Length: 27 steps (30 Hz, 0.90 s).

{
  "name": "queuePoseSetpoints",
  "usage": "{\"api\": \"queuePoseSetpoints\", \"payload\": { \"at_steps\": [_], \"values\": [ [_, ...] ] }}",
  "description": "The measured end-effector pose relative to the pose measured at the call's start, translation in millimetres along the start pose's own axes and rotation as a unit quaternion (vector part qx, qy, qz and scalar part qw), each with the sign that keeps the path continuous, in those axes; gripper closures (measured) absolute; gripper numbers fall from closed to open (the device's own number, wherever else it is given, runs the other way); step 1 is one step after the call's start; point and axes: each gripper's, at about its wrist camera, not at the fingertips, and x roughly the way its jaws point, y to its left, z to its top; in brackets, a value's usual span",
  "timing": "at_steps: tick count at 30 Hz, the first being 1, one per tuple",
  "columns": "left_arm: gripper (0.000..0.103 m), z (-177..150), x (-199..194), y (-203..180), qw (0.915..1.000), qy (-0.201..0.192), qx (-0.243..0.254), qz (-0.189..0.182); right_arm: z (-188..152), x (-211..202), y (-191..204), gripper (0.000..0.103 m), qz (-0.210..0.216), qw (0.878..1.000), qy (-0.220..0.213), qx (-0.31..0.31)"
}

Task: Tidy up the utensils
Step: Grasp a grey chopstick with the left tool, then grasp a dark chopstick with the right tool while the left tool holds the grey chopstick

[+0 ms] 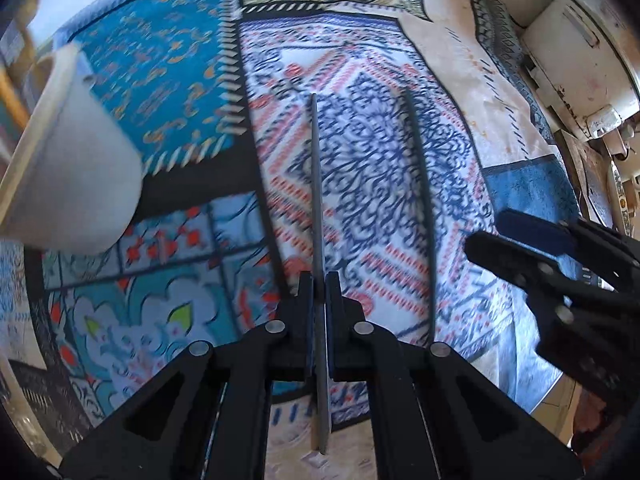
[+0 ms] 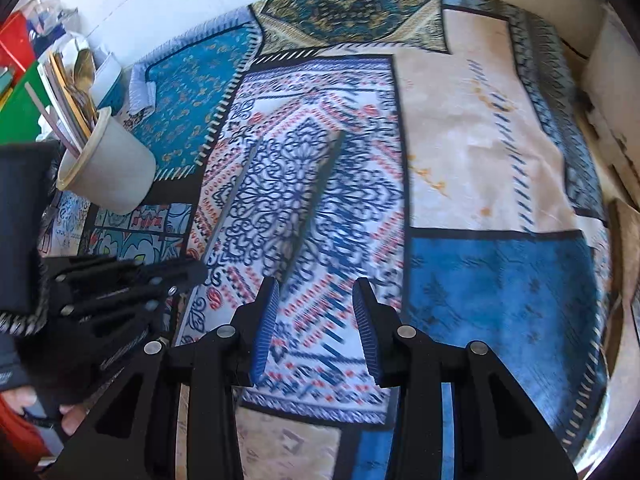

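Observation:
My left gripper [image 1: 320, 280] is shut on a thin flat metal utensil [image 1: 318, 184], seen edge-on, held above the patterned cloth; its shadow falls to its right. In the right wrist view the same utensil [image 2: 230, 208] sticks out from the left gripper [image 2: 196, 272]. A white cup [image 1: 68, 168] stands to the left; in the right wrist view the cup [image 2: 112, 172] holds several utensils [image 2: 76, 100], among them a gold spoon. My right gripper [image 2: 316, 312] is open and empty above the cloth, and it shows at the right of the left wrist view [image 1: 492, 236].
A patchwork tablecloth [image 2: 480, 160] in blue, white and beige covers the table. Red and green containers [image 2: 16, 80] stand at the far left behind the cup. A white appliance [image 1: 580, 60] sits along the right edge.

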Motion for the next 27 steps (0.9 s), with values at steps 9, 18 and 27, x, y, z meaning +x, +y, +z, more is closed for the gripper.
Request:
{"api": "queuePoseSetpoints", "payload": {
  "at_steps": [9, 18, 27],
  "values": [
    [0.099, -9, -4, 8, 0.9997, 0.021, 0.002, -0.010, -10, 21, 20, 0.074, -0.046, 0.997, 0.010, -0.059],
    [0.099, 0, 2, 5, 0.9982, 0.054, 0.021, -0.013, -15, 8, -30, 0.094, -0.034, 0.998, 0.044, -0.024],
    [0.099, 18, 18, -16, 0.9969, 0.074, 0.027, 0.004, 23, 15, -14, 0.094, -0.019, 0.996, 0.052, -0.069]
  ]
}}
